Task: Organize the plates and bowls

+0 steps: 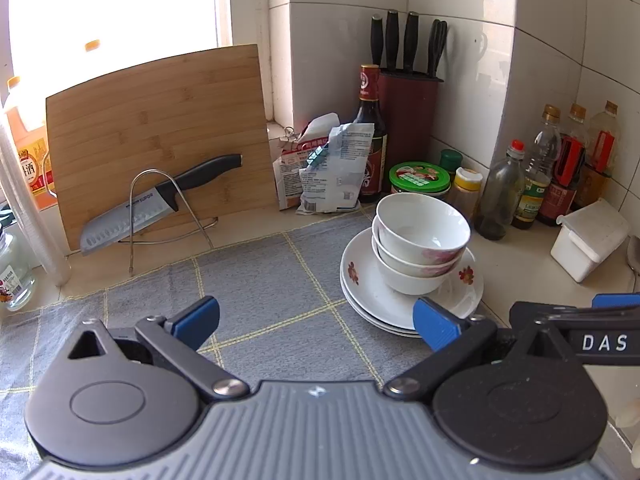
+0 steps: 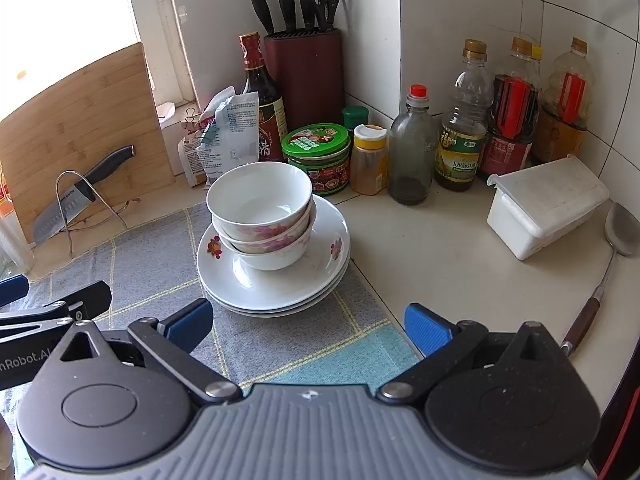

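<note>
Three white bowls [image 1: 422, 236] [image 2: 260, 204] with pink flowers are nested on a stack of three white plates [image 1: 364, 288] [image 2: 276, 284], at the right edge of a grey checked cloth [image 1: 256, 280] [image 2: 160, 272]. My left gripper [image 1: 316, 320] is open over the cloth, just left of and nearer than the stack, holding nothing. My right gripper [image 2: 306, 324] is open too, just in front of the plates, empty. Each gripper shows at the edge of the other's view.
A bamboo cutting board [image 1: 160, 136] and a knife [image 1: 160, 204] on a wire stand are at the back left. A knife block [image 2: 304, 76], sauce bottles [image 2: 460, 120], jars [image 2: 316, 156], a white lidded box [image 2: 548, 208] and a ladle [image 2: 616, 240] crowd the corner and right counter.
</note>
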A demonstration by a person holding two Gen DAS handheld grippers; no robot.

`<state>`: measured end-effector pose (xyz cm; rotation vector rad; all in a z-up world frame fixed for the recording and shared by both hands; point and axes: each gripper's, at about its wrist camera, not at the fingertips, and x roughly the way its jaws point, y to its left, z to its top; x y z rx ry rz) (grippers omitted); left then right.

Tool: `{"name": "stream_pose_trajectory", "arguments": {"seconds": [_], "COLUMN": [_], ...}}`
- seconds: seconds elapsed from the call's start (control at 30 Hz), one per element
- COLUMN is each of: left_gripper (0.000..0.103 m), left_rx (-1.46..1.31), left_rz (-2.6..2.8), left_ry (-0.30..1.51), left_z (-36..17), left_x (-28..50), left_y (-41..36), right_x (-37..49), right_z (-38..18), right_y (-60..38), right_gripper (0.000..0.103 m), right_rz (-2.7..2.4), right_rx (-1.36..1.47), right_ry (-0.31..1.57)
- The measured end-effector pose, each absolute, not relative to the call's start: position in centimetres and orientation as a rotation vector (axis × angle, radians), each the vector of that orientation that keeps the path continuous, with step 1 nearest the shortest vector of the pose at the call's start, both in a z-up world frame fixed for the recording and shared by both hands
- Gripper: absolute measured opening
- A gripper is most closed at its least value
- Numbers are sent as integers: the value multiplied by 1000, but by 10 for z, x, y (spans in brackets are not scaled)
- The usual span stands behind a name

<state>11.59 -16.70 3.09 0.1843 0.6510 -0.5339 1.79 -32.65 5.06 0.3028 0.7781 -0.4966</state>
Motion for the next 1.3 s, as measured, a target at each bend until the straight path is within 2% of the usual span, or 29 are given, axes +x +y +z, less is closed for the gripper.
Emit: {"name": "stream_pose_trajectory", "arguments": {"seconds": [1.3], "left_gripper": [102], "left_rx": [173], "left_rz": [-552], "left_ry": [655], "left_z": [31], "left_x": [114], "left_y": [-167], "right_x": [17], "right_z": [53], "right_y": [-328], "right_gripper": [103], "right_rz": [-518], "right_rx": [284], "right_ry": [788]}}
